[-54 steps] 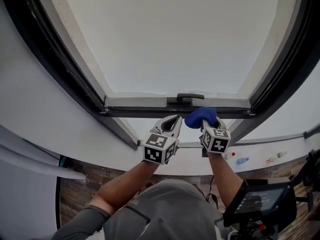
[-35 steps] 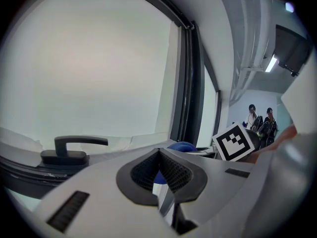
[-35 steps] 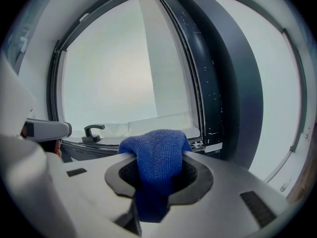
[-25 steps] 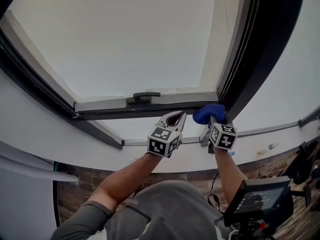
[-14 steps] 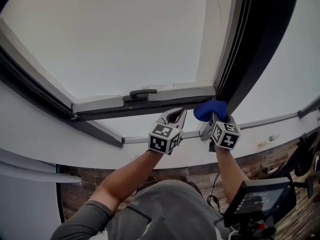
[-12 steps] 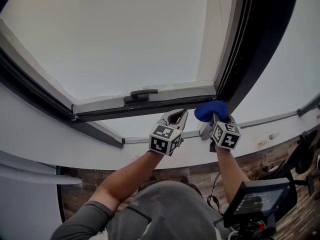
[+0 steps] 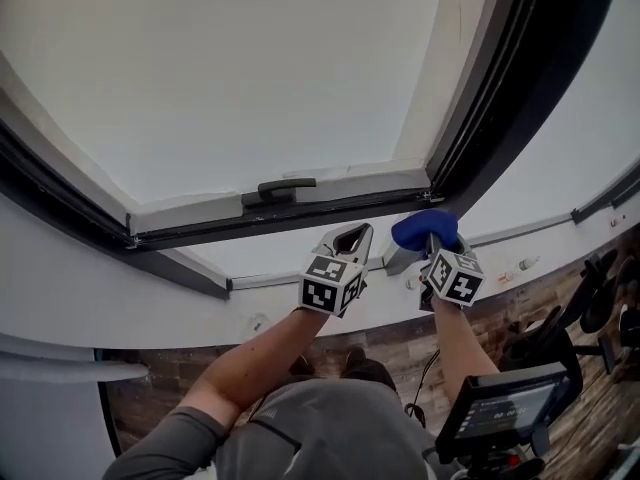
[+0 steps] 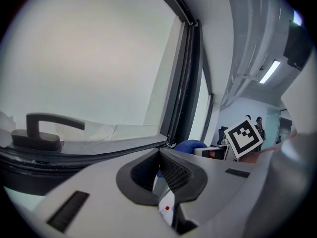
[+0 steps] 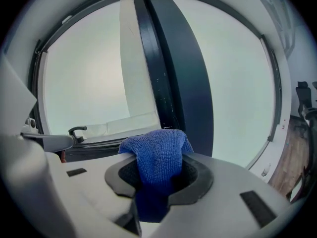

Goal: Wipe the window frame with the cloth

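Observation:
A blue cloth [image 7: 425,230] [image 9: 157,151] is bunched between the jaws of my right gripper [image 7: 432,243] [image 9: 159,170], which is shut on it. It sits just below the lower right corner of the dark window frame [image 7: 300,213] [image 9: 166,83]. My left gripper [image 7: 350,240] [image 8: 159,152] hangs beside it to the left, jaws shut and holding nothing. A black window handle [image 7: 278,189] [image 8: 42,130] lies on the bottom rail. The left gripper view also catches the cloth [image 8: 190,145] at the frame corner.
White wall surrounds the window, with a thin ledge [image 7: 300,278] under the frame. A person's grey-shirted body [image 7: 320,428] fills the lower middle. A stand with a screen [image 7: 500,413] is at lower right over a wood-pattern floor [image 7: 520,308].
The right gripper with the cloth has slid right along the bottom rail from under the handle to the lower right corner, then dropped slightly below it. The left gripper followed alongside.

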A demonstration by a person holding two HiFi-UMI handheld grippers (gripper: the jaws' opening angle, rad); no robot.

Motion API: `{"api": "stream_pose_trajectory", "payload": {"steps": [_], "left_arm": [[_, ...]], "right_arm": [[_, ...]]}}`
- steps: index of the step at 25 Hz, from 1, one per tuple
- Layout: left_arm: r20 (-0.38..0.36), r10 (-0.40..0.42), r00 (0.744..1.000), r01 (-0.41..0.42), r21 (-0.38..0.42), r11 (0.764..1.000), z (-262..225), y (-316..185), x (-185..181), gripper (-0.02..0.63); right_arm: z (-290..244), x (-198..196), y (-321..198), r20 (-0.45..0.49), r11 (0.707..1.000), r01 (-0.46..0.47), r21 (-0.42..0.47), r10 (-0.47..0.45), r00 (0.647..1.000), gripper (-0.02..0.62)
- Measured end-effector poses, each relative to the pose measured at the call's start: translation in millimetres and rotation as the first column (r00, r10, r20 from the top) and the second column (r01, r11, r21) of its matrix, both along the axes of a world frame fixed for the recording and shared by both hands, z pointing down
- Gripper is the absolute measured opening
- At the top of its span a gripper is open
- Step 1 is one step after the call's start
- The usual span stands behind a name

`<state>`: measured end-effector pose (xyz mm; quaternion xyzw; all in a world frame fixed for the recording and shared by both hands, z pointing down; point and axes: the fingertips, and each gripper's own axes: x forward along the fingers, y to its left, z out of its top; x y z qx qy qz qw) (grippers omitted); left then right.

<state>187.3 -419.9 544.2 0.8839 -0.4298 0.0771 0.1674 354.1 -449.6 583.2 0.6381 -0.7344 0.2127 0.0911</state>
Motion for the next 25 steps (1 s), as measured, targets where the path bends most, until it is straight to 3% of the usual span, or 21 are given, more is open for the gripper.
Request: {"api": "stream_pose_trajectory", "payload": {"steps": [5, 12, 25], "left_arm": [[0.046, -0.024, 0.999, 0.024, 0.007, 1.0, -12, -12, 25, 0.009], [0.074, -0.011, 0.997, 0.009, 0.035, 0.999, -28, -9, 27, 0.009], [0.033, 0.056, 0.998, -0.059, 0.093, 0.994, -92, -40, 37, 0.009]], "right_arm": [[4, 15, -21, 0.043, 0.998, 0.067, -0.022, -0.066, 0.997, 0.126], [-16, 9, -35, 0.063, 0.997, 0.077, 0.031, -0.079, 0.995, 0.126], [-105, 14, -54, 0.05, 0.981, 0.116, 0.154, -0.125, 0.991, 0.126]]}}
